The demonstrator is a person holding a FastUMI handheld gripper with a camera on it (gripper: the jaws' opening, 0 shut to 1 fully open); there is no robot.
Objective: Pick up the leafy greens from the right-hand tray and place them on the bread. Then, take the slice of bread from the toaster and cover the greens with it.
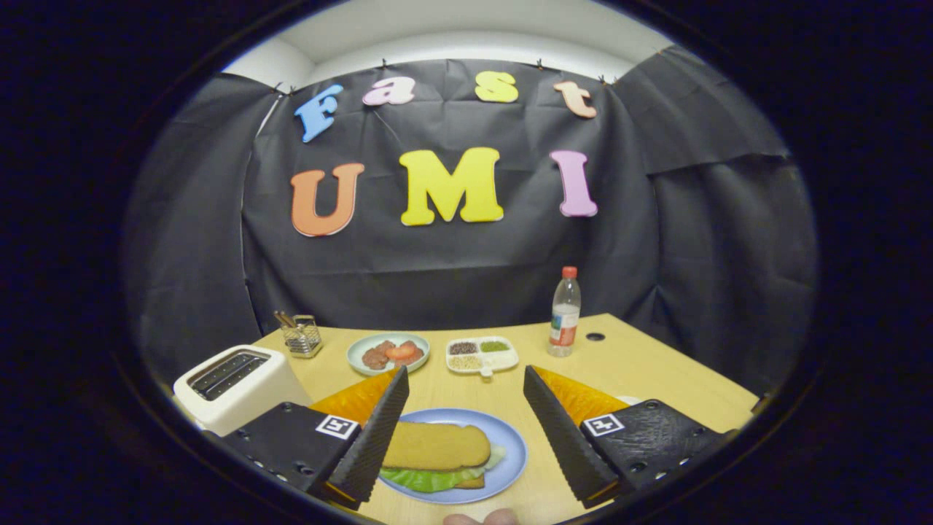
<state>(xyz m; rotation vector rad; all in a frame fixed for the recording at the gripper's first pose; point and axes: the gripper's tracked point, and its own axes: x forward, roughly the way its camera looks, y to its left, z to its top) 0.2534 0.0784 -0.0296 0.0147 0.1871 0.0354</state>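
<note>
- Tool point(465, 408): its 2 black ribbed fingers point(379, 437) are spread wide and grasp nothing; each carries an orange panel and a small square marker.
- Round blue plate point(510, 445): rests on the pale wooden worktop point(656, 372), between the fingers and partly hidden behind the left one.
- Tan slice of bread point(437, 446): lies flat on top of the stack on the blue plate.
- Frilly green leafy greens point(426, 479): lie under the top slice, their edge showing along its near side; a second slice shows just beneath them.
- White 2-slot toaster point(233, 383): stands on the worktop beyond the left finger; its slots look dark.
- Round pale-green plate point(364, 346): beyond the fingers, holding brown and red food pieces.
- White divided tray point(481, 355): just beside the pale-green plate, with 4 small portions of grains or seasoning.
- Clear plastic bottle with a red cap point(565, 313): upright, just beyond the tray.
- Wire-mesh holder point(301, 335): behind the toaster, holding thin sticks.
- Fingertips of a hand point(481, 518): visible below the blue plate.
</note>
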